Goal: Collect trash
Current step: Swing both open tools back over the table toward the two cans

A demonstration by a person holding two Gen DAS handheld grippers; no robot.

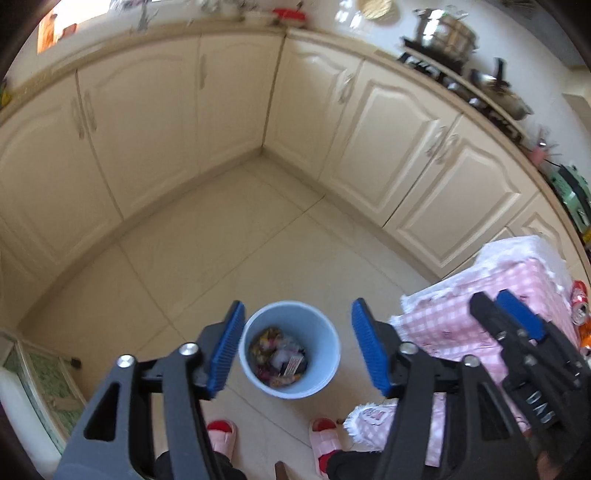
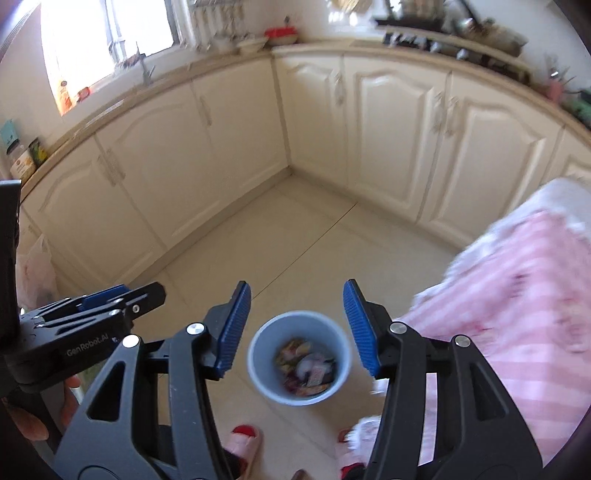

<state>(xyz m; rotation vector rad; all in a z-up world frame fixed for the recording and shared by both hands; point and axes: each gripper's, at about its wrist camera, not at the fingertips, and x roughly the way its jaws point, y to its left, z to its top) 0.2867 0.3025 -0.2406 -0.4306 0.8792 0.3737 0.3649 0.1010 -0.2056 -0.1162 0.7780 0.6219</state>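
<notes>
Although both views are smeared by motion blur, most at the edges, the main things read clearly. What fills the blue bin (image 1: 289,349) is a jumble of coloured wrappers (image 1: 277,359) whose kinds cannot be told; in the right wrist view they are softer still. Pans on the stove (image 1: 448,35) at one o'clock are blurred, and the red can (image 1: 579,301) at three o'clock is cut off by the lens rim. Two slippered feet (image 1: 325,439) show at six o'clock, partly hidden behind the tool arms.

Left tool (image 1: 297,345): its blue pads (image 1: 226,350) stand moderately apart, nothing between them and touching nothing; the bin on the floor shows through the gap, well below. Right tool (image 2: 297,326): jaws likewise moderately apart and empty, framing the same bin (image 2: 299,356) from above. In the right wrist view the left tool appears at nine o'clock with a hand (image 2: 37,413) under it. A pink checked cloth (image 1: 480,325) covers the table at four o'clock, just beside the bin.
</notes>
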